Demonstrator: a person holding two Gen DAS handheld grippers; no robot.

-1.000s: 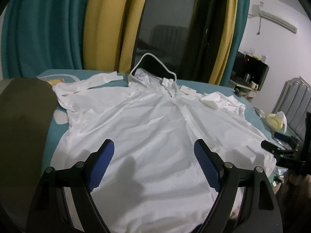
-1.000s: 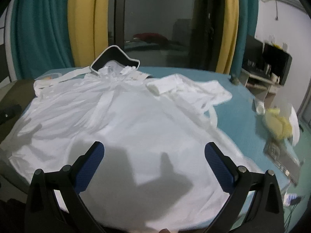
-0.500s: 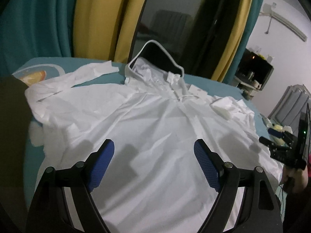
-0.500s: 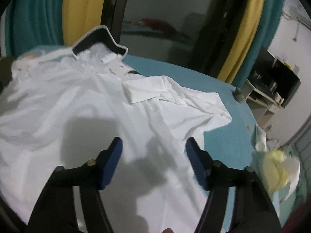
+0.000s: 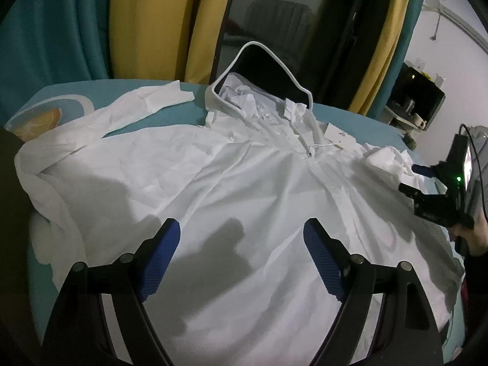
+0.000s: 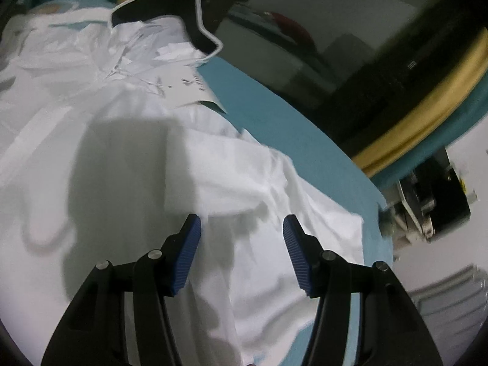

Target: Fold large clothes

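Observation:
A large white hooded garment (image 5: pixel 244 183) lies spread front-up on a teal bed (image 5: pixel 170 113), hood (image 5: pixel 259 91) at the far side. My left gripper (image 5: pixel 241 256) is open and empty above its lower body. My right gripper (image 6: pixel 241 244) is open and empty, close above the crumpled right sleeve (image 6: pixel 274 189). The right gripper also shows at the right edge of the left wrist view (image 5: pixel 427 189), over the sleeve. The left sleeve (image 5: pixel 146 103) stretches to the far left.
Teal and yellow curtains (image 5: pixel 146 24) and a dark window stand behind the bed. An orange and white item (image 5: pixel 39 119) lies at the far left corner. A dark shelf with clutter (image 5: pixel 418 106) stands to the right. A paper tag (image 6: pixel 183 85) lies near the collar.
My right gripper has moved forward and right, dropped low over the right sleeve, and its jaws have narrowed. My left gripper has moved a little forward and stayed open.

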